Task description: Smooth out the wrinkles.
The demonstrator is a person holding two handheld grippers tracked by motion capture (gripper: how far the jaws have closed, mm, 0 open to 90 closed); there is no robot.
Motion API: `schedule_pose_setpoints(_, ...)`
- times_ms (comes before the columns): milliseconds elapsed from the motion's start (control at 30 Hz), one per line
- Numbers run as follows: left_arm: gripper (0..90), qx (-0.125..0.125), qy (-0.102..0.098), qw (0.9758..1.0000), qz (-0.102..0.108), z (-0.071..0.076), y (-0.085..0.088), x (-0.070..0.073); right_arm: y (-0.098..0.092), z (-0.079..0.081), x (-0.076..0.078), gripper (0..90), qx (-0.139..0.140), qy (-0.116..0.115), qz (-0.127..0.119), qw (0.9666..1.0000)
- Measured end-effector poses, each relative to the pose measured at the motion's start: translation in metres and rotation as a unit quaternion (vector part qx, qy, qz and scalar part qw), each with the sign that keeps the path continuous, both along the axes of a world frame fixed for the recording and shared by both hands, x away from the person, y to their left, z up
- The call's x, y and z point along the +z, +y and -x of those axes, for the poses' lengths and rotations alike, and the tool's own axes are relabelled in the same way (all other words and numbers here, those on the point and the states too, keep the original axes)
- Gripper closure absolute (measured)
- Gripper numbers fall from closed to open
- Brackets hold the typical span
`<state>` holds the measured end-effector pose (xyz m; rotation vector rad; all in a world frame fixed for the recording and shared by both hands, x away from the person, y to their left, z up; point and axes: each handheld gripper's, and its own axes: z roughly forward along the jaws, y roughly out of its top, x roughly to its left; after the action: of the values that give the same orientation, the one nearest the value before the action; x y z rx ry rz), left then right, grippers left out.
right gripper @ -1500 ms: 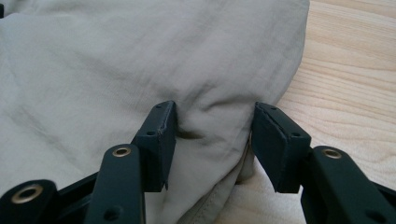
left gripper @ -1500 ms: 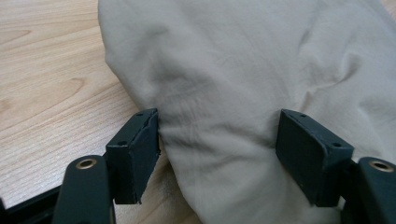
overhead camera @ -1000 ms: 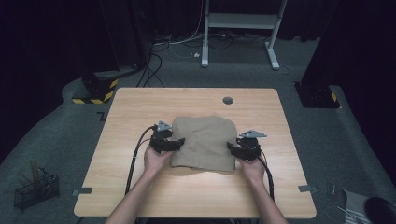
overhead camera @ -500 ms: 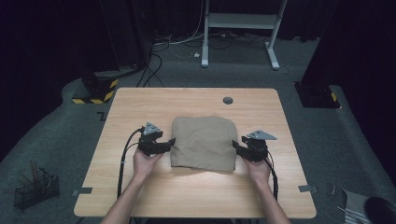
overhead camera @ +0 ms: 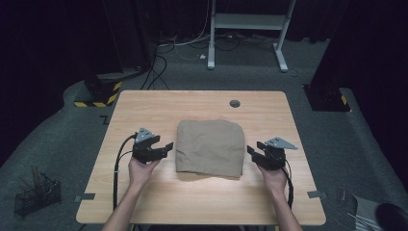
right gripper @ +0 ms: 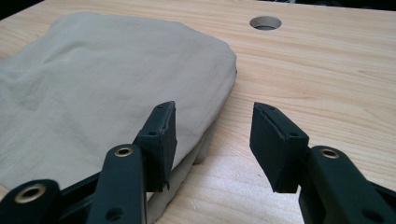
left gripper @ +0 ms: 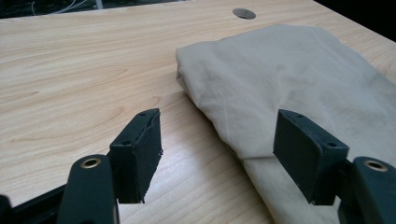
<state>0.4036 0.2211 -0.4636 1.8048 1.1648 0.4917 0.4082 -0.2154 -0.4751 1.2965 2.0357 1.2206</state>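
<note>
Both your grippers are wide open with nothing in them. The folded tan cloth lies flat on the light wooden table, between your left gripper and right gripper, just beside each one's jaws.

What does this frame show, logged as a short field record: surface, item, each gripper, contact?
surface: wooden table with a round grommet hole
item: folded tan cloth, lying flat mid-table
left gripper: open, beside the cloth's left edge
right gripper: open, beside the cloth's right edge
contact: neither gripper grips the cloth
</note>
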Motion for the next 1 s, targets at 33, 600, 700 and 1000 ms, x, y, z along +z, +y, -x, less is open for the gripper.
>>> schedule_pose_setpoints(33, 33.5, 0.001, 0.003, 1.0, 0.007, 0.001, 0.002, 0.0, -0.001, 0.001, 0.0, 50.8, -0.001, 0.002, -0.001, 1.0)
schedule_pose_setpoints(600, 34.2, 0.018, 0.003, 0.9996, 0.022, 0.024, 0.028, -0.005, -0.011, 0.022, -0.003, 50.5, 0.002, -0.003, -0.006, 1.0)
schedule_pose_setpoints(700, 34.1, 0.019, 0.005, 0.9996, 0.019, 0.027, 0.03, -0.008, -0.013, 0.025, -0.007, 50.5, 0.001, 0.002, -0.003, 1.0)
schedule_pose_setpoints(1000, 34.2, 0.024, 0.016, 0.9995, 0.015, 0.037, 0.034, -0.02, -0.015, 0.037, -0.013, 56.2, 0.021, 0.015, 0.007, 0.9996)
